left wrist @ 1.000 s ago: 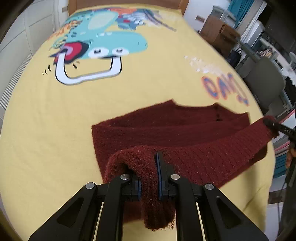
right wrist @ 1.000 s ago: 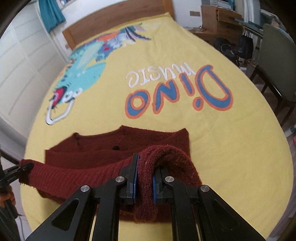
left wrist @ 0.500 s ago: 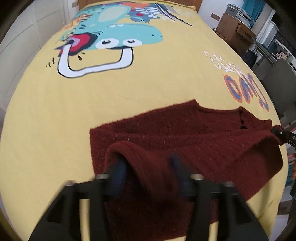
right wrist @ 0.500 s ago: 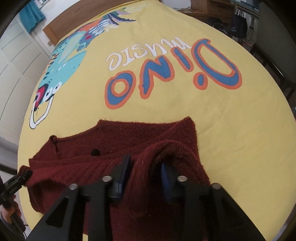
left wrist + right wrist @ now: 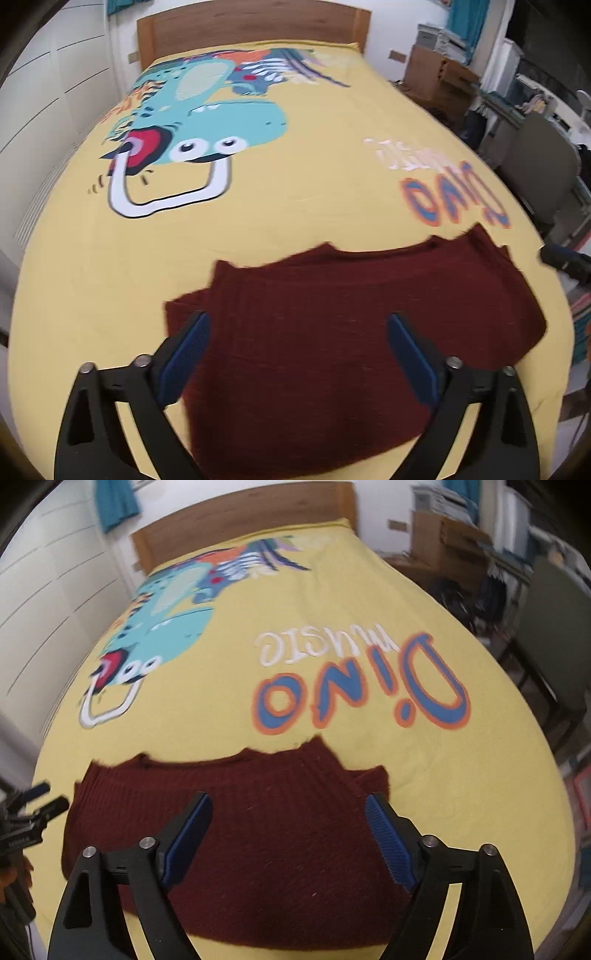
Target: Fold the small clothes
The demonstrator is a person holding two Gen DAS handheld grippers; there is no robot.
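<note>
Sweater point(image 5: 351, 332) on bedspread point(image 5: 295, 206)

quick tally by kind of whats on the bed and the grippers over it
dark red knit garment: 1, lying folded on the bedspread
yellow dinosaur bedspread: 1
left gripper: 1, jaws wide open, holding nothing
right gripper: 1, jaws wide open, holding nothing
total: 4

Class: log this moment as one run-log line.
left gripper: open | right gripper: open | maroon sweater: folded on yellow bedspread
</note>
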